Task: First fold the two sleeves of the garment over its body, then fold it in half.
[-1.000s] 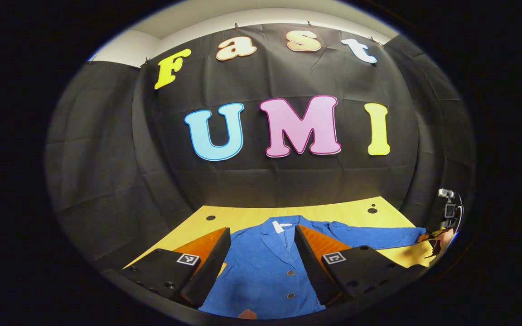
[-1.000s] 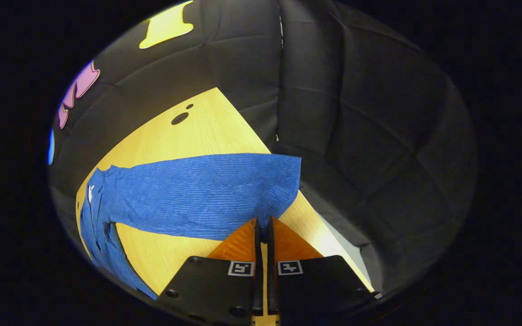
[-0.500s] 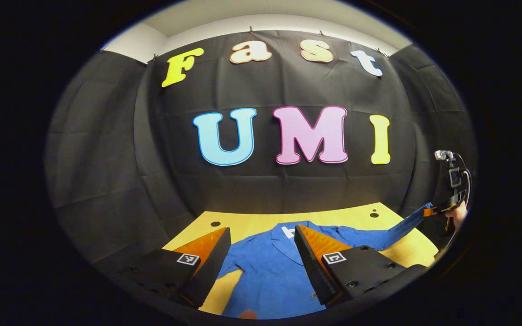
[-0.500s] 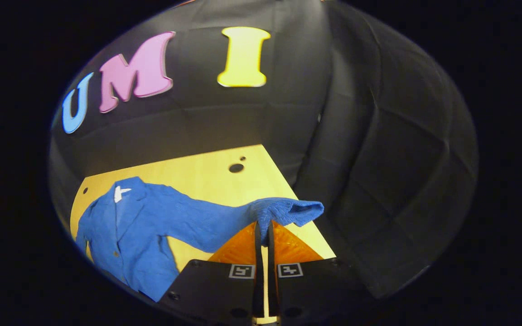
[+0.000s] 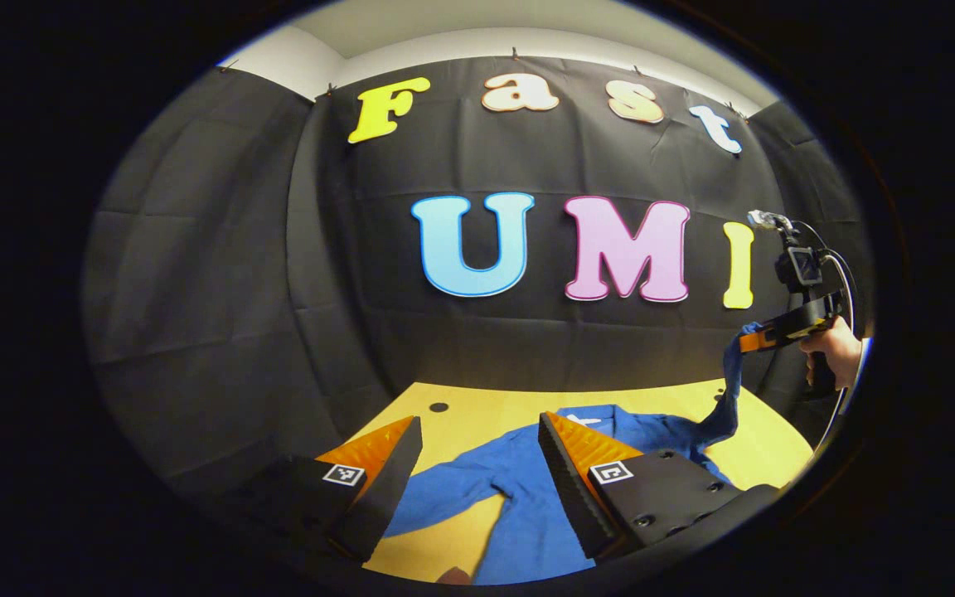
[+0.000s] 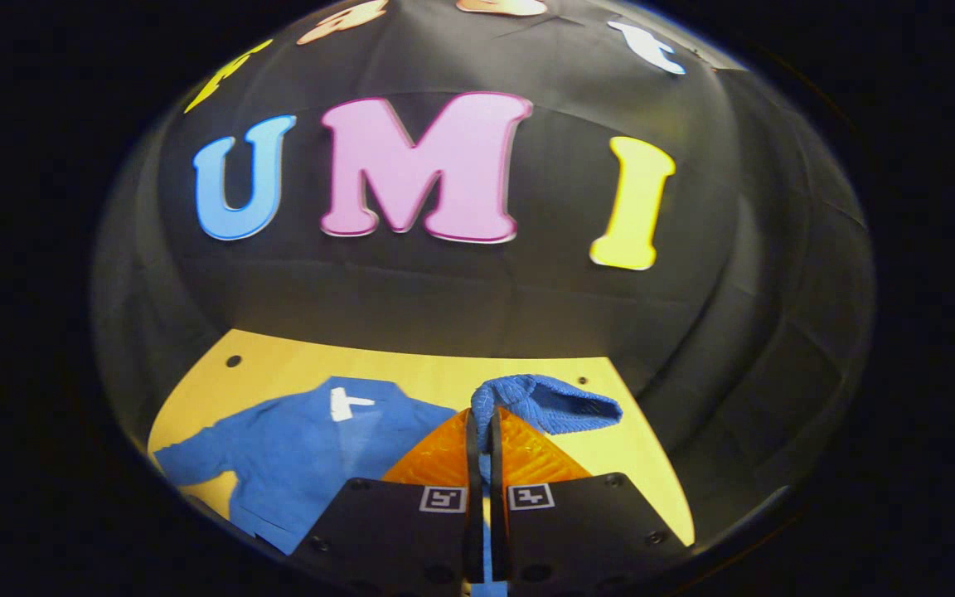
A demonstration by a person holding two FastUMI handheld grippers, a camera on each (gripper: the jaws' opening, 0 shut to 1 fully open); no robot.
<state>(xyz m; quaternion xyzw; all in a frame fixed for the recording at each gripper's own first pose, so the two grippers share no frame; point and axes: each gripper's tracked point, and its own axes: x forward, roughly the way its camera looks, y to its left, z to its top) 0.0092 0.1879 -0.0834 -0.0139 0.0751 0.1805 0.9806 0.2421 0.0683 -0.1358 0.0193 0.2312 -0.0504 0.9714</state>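
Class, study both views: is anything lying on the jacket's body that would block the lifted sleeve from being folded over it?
Nothing visible does. The right gripper pinches the sleeve up off the wooden table; the jacket's body lies flat and bare. The left gripper hangs open above its near part, touching nothing.

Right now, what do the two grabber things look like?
Each gripper has two wedge-shaped fingers on chunky black blocks with screw heads and small square black-and-white tags. The left gripper shows this close up. The right gripper, farther off, carries a small camera on top, with a black cable looping down.
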